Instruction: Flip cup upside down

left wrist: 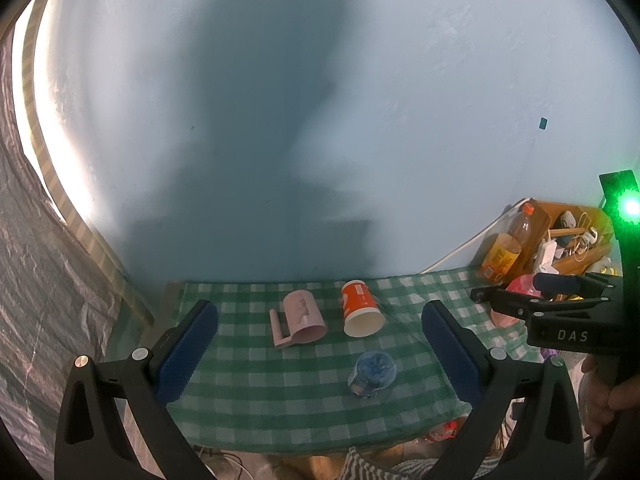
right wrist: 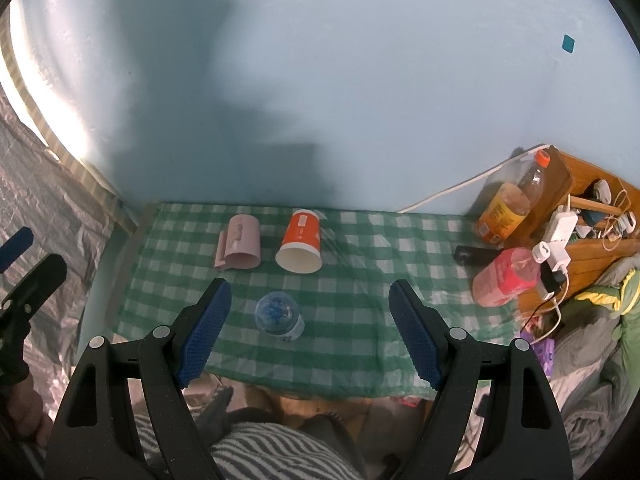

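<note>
Three cups stand on the green checked tablecloth (left wrist: 248, 400) (right wrist: 360, 320). A pink handled cup (left wrist: 298, 319) (right wrist: 241, 242) and an orange paper cup (left wrist: 361, 314) (right wrist: 301, 247) stand rim down, side by side at the back. A clear plastic cup (left wrist: 372, 374) (right wrist: 279, 316) with a blue pattern stands nearer the front. My left gripper (left wrist: 320, 356) is open and empty, above the front of the table. My right gripper (right wrist: 310, 334) is open and empty, just right of the clear cup. The right gripper also shows at the right of the left wrist view (left wrist: 520, 296).
A wooden crate (right wrist: 592, 248) of chargers and cables stands at the back right, with an orange-capped bottle (right wrist: 514, 200) and a pink bottle (right wrist: 506, 278) beside it. A blue wall runs behind the table. Bedding and striped cloth lie below the front edge.
</note>
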Demonstrator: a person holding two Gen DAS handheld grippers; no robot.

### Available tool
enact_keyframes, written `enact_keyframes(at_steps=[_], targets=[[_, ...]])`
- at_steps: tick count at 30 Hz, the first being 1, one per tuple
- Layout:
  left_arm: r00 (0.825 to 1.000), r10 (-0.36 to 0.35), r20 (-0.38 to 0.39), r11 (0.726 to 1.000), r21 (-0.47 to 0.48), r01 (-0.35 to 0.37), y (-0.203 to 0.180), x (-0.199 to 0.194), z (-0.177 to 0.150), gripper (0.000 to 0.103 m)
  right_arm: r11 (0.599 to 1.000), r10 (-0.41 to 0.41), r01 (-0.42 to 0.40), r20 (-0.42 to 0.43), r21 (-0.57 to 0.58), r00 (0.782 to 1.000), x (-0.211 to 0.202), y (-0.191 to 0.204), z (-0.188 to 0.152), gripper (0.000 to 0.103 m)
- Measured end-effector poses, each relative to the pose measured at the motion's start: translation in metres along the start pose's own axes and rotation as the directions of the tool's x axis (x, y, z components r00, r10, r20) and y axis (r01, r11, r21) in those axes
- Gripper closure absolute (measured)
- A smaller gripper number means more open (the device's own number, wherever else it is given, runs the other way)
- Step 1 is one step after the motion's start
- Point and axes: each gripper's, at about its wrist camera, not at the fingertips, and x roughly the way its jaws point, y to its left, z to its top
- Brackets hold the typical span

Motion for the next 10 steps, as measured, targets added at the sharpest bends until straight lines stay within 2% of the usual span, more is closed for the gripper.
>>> enact_keyframes(at_steps=[10], targets=[[1.000,0.004,-0.007,1.000,-0.010,-0.004,0.0040,0.0001,0.0000,0.000,1.000,0.007,-0.007,-0.005,-0.009,1.000,0.0043,0.0050,0.0054,0.022]])
